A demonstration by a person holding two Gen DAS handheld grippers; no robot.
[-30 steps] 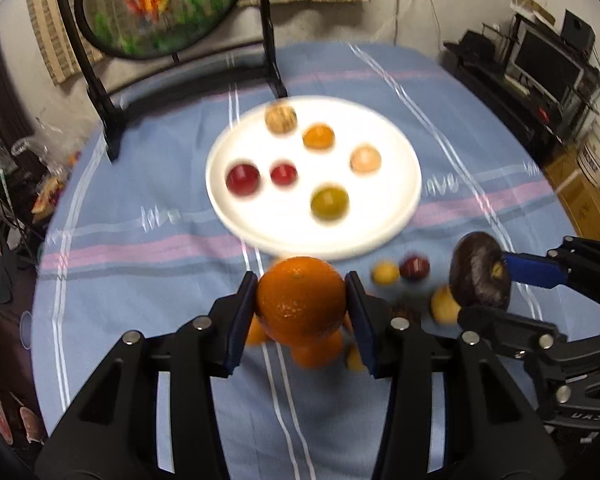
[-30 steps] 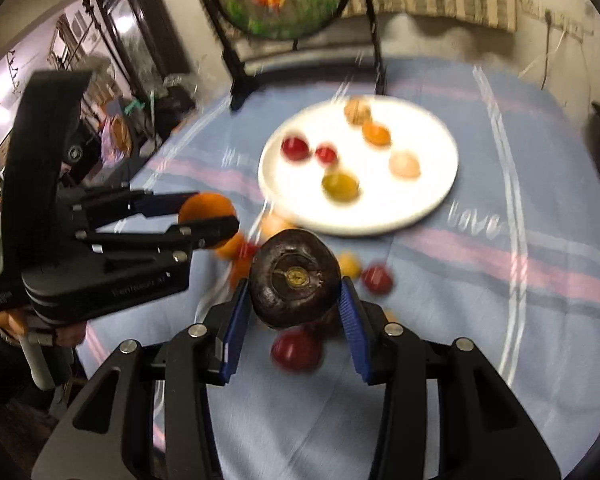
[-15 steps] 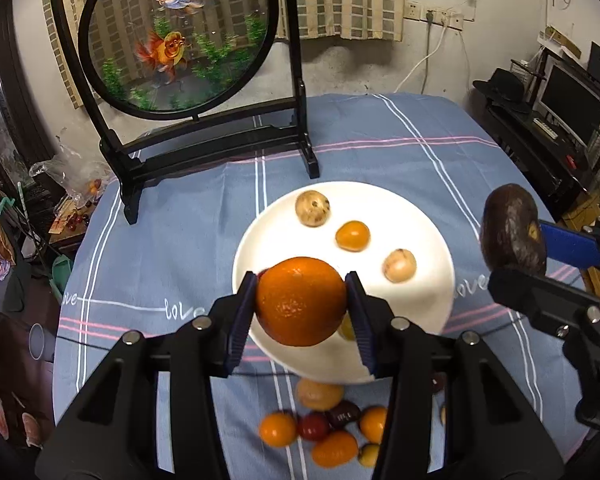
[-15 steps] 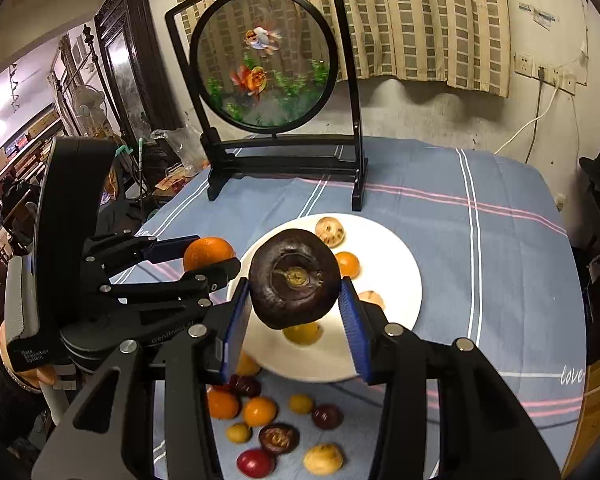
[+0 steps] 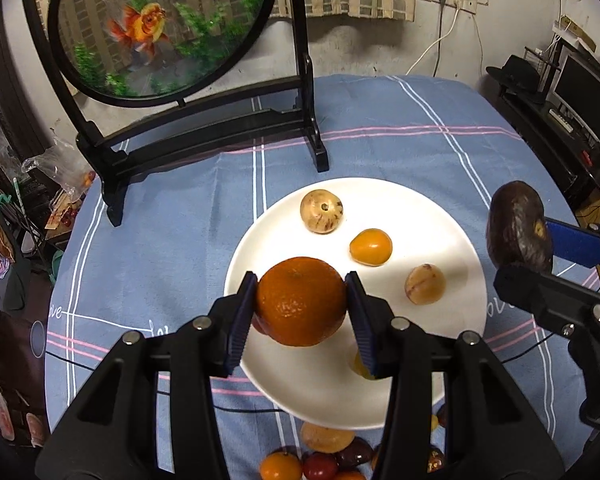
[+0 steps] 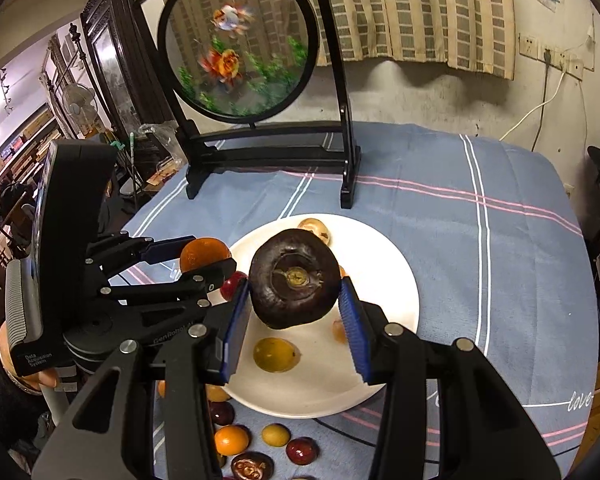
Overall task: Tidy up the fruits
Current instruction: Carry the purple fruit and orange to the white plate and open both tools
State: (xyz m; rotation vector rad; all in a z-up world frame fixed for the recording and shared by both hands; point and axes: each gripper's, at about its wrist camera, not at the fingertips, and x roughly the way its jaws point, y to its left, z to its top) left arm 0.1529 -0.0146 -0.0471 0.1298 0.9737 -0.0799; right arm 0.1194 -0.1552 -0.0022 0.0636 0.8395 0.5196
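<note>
Left gripper (image 5: 302, 302) pinching an orange (image 5: 301, 301), right gripper (image 6: 294, 312) pinching a dark fruit (image 6: 295, 283), both centre-frame above the white plate (image 5: 452, 224); each should lower onto bare plate before its jaws part.

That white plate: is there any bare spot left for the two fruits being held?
Yes. The white plate is bare along its right rim and near edge, beside the yellow fruit. The loose fruits on the cloth in front are crowded.

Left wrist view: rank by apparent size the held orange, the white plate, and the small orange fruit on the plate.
1. white plate
2. orange, though nearness to the camera enlarges it
3. small orange fruit
</note>
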